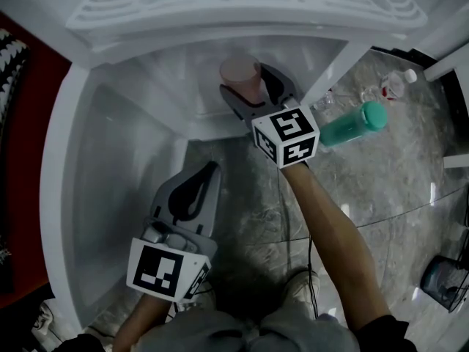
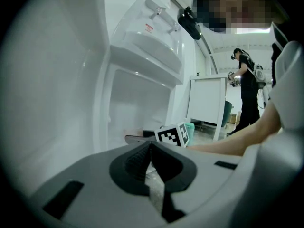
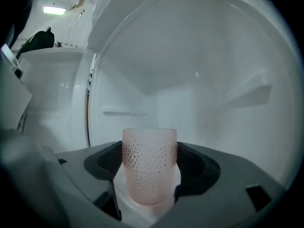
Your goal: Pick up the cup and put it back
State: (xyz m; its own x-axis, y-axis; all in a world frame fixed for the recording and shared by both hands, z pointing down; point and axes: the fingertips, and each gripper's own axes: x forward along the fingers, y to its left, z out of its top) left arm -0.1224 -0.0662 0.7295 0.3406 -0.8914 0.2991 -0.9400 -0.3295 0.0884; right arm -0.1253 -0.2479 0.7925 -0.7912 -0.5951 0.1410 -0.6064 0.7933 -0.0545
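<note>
A pink dimpled cup [image 1: 240, 74] stands upright on a white shelf [image 1: 192, 123] inside an open fridge. My right gripper [image 1: 253, 88] reaches into the fridge, its two dark fingers on either side of the cup. In the right gripper view the cup [image 3: 149, 160] fills the gap between the pads [image 3: 192, 164], with its base on the white shelf [image 3: 142, 213], and the right gripper [image 3: 150, 177] is shut on it. My left gripper [image 1: 209, 173] hangs lower, outside the fridge over the floor. In its own view the left gripper [image 2: 151, 148] is shut and holds nothing.
The open fridge door [image 1: 110, 196] with its white bins stands at the left. A green bottle [image 1: 353, 125] and a clear bottle [image 1: 393, 84] lie on the marble floor [image 1: 381, 174] to the right. A person [image 2: 248, 87] stands far off by a white cabinet [image 2: 206, 103].
</note>
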